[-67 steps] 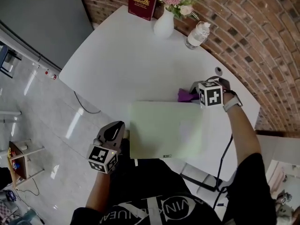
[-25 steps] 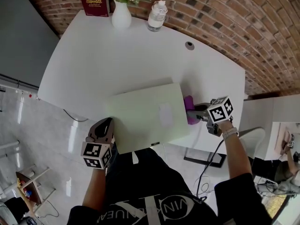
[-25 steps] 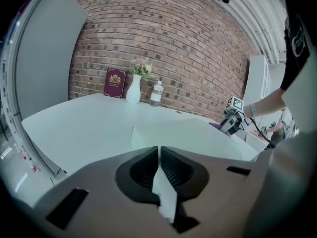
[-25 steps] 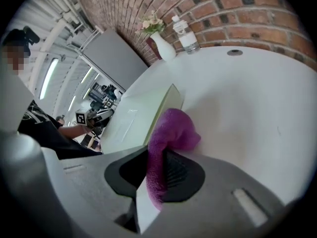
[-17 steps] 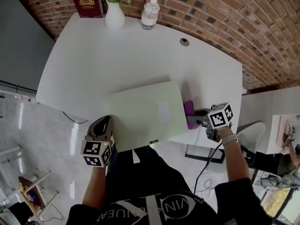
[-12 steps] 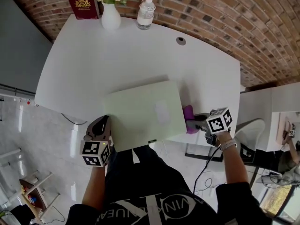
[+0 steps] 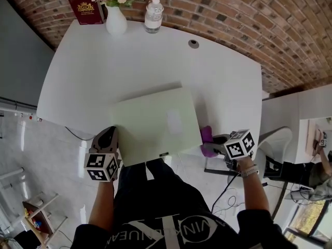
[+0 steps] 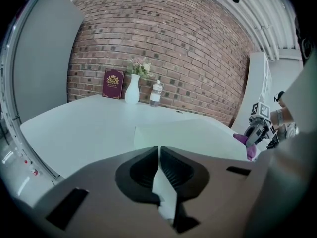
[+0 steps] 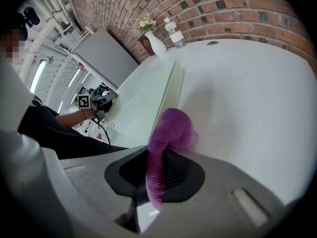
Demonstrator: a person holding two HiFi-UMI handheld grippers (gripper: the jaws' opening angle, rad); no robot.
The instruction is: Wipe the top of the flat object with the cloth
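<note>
While purple fluffy cloth (image 9: 171, 128) sits pinched in right gripper (image 9: 157, 156) fingers, looks soft, light; bunched grip suits. Pale green flat board (image 7: 153, 123) likely stiff; left gripper (image 8: 159, 155) fingers closed, empty.

This looks like an office or studio: a curved brick wall (image 7: 249, 14) behind a large white desk (image 7: 129, 61) with a cable port (image 7: 193, 44). A flower vase (image 7: 115, 22), red book (image 7: 83, 8) and water bottle (image 7: 153, 15) sit on it (rather staged). The floor (image 7: 31, 154) is glossy tile.
</note>
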